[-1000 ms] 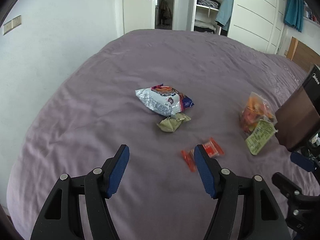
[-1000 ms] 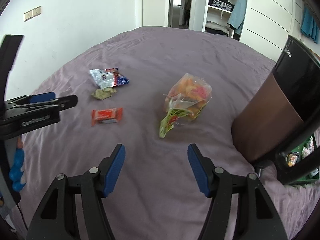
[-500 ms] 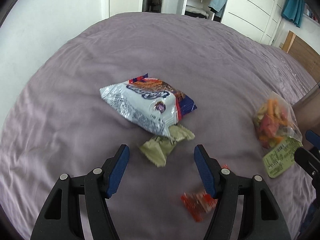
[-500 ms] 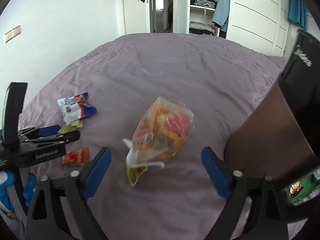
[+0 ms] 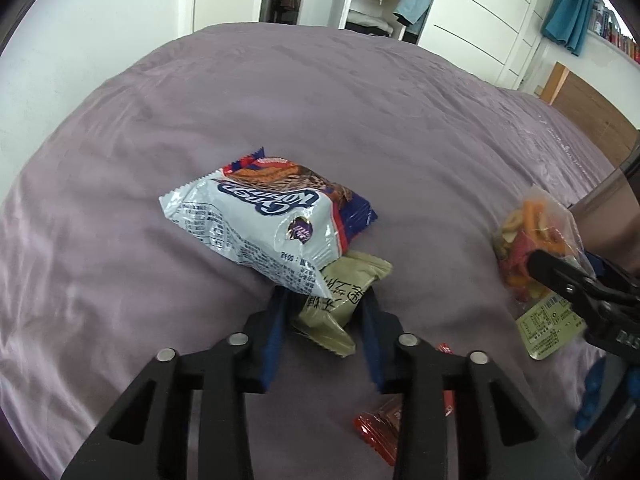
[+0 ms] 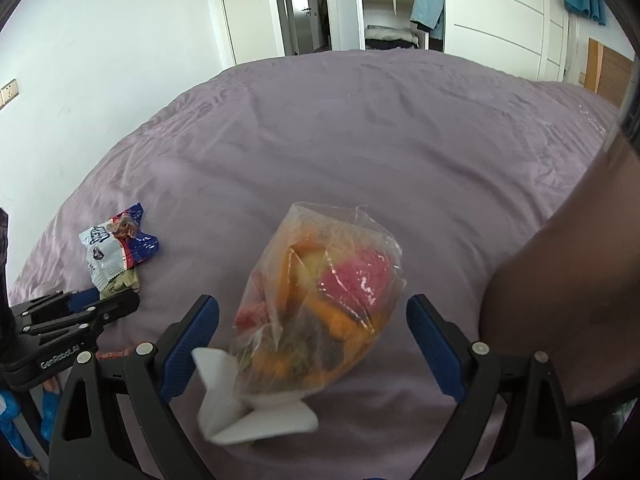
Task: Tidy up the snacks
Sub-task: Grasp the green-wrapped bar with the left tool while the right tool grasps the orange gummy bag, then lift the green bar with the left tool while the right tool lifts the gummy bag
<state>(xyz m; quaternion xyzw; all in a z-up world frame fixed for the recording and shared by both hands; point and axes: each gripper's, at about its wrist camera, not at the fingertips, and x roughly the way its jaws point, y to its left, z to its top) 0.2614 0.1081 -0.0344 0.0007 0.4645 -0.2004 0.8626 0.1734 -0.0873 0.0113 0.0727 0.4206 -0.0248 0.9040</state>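
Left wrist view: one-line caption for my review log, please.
Left gripper closing on a small olive-green wrapped snack tucked under a white-and-blue crinkly snack bag on the mauve bedspread.

The left gripper (image 5: 324, 312) points steeply down at the bed, its jaws closing on a small olive-green packet (image 5: 340, 300) that sits between the blue pads (image 5: 276, 328). The right gripper (image 6: 312, 344) tilts down too — jaws spread wide, straddling a clear bag of colourful snacks (image 6: 320, 300) without touching it.
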